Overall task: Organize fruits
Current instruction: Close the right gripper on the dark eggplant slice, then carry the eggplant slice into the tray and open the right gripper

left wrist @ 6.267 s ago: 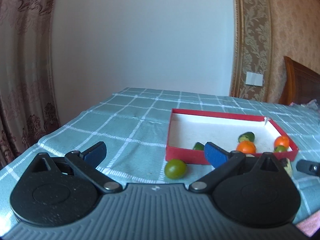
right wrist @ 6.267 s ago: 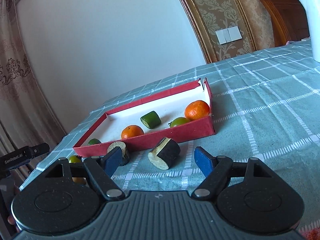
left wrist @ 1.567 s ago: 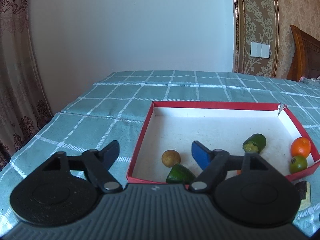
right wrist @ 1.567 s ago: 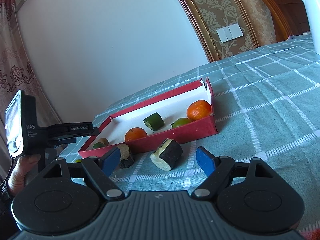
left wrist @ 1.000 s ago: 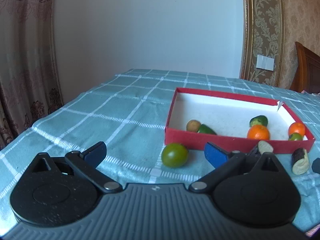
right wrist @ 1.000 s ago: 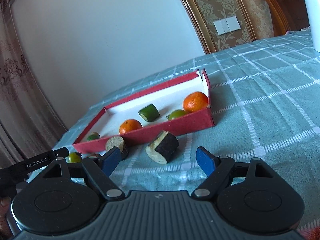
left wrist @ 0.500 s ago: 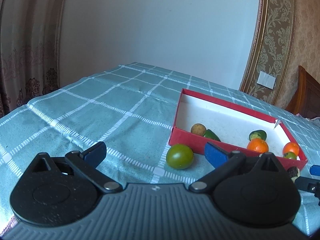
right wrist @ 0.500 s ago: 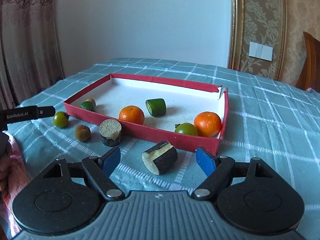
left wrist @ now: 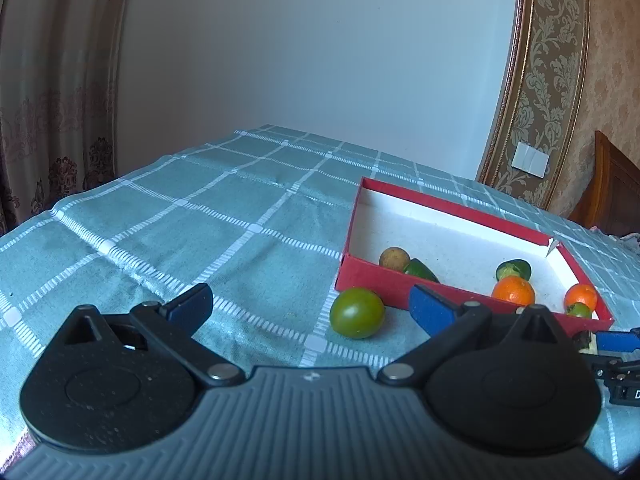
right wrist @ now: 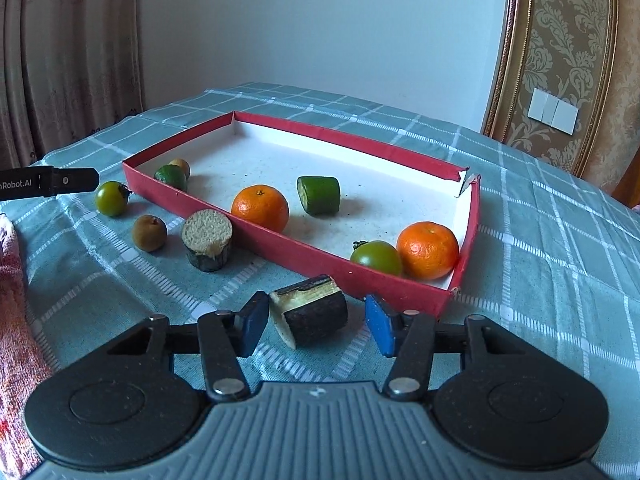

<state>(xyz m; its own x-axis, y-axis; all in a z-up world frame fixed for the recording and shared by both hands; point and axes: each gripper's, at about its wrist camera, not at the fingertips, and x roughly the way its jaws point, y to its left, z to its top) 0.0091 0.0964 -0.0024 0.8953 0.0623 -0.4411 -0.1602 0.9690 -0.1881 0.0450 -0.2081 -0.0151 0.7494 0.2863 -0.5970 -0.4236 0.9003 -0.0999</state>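
Observation:
A red tray (right wrist: 304,256) with a white floor holds two oranges (right wrist: 261,207), a green tomato, two green cucumber pieces and a small brown fruit. In front of it on the cloth lie a dark-skinned eggplant piece (right wrist: 310,318), an upright eggplant stump (right wrist: 207,239), a brown fruit (right wrist: 149,233) and a green tomato (right wrist: 111,198). My right gripper (right wrist: 316,320) is closing around the lying eggplant piece; a gap still shows at the right pad. My left gripper (left wrist: 310,304) stands open, with the green tomato (left wrist: 357,318) just ahead of its fingers, beside the tray (left wrist: 376,276).
A teal checked cloth (left wrist: 200,220) covers the table, whose edge falls away at the left. A pink cloth (right wrist: 16,320) lies at the near left. The left gripper's finger (right wrist: 60,182) reaches in beside the tomato. A curtain hangs at the left and a white wall stands behind.
The right gripper's jaws have narrowed around the lying eggplant piece and the gripper has come closer to it. The left view has shifted slightly; the green tomato still lies in front of the fingers.

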